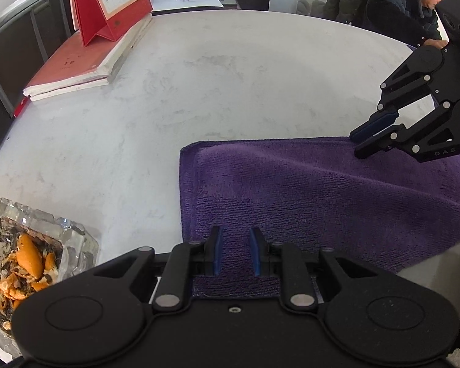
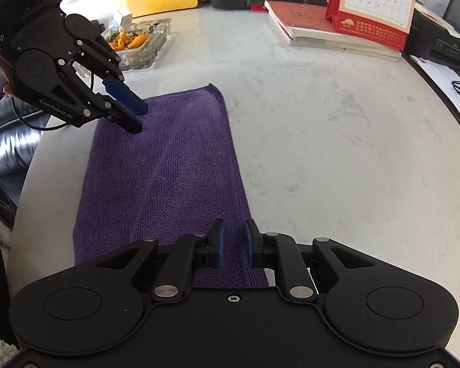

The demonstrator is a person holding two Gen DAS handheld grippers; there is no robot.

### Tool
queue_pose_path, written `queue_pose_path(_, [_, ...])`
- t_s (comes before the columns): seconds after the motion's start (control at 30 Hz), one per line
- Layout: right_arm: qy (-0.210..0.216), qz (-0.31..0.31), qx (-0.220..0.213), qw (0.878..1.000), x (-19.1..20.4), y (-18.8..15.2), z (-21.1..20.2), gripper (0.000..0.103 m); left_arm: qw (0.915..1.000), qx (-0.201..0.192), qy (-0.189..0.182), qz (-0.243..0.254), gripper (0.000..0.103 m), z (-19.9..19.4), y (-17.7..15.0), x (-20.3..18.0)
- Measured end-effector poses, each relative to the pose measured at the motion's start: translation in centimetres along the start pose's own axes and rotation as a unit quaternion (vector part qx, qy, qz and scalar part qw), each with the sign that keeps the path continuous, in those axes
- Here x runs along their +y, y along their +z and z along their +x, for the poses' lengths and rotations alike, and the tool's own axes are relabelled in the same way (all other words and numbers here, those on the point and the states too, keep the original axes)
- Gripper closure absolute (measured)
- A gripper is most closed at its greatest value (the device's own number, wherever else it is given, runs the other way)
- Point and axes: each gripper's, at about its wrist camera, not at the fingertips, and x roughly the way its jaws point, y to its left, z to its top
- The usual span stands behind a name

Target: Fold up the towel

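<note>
A purple towel (image 1: 322,199) (image 2: 168,168) lies flat as a long folded strip on the white table (image 1: 199,92) (image 2: 337,138), near its front edge. My left gripper (image 1: 235,245) (image 2: 138,119) hovers over one end of the strip. Its blue pads stand a narrow gap apart, with nothing pinched between them. My right gripper (image 2: 234,239) (image 1: 357,144) sits over the other end, by the towel's long edge, tilted down. Its jaws are also only slightly apart and hold nothing. A shallow crease runs along the towel's length.
A glass ashtray (image 1: 30,260) (image 2: 138,43) full of orange peel stands just beyond the towel's left end. A stack of books (image 1: 76,67) (image 2: 322,30) with a red desk calendar (image 1: 107,6) (image 2: 374,0) sits at the back. A person (image 1: 408,3) sits at the table's far side.
</note>
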Motion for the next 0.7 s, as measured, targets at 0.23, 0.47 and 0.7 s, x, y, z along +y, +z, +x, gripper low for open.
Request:
queue_pose_path(0.23, [0.006,-0.014,0.004,1.0,0.03,0.07,0.18,0.095,1.0,-0.004,-0.006,0.001,0.084,-0.17,-0.22,0.18])
queue_pose_path(0.47, [-0.005,-0.052,0.013,0.999,0.37,0.48,0.17,0.099,1.0,-0.004,-0.008,0.004,0.084,-0.36,-0.43,0.41])
queue_pose_path(0.7, [-0.02,-0.059,0.013,0.998,-0.11,0.74,0.36,0.099,0.9999,0.001,-0.01,0.007,0.084,-0.63,-0.69,0.42])
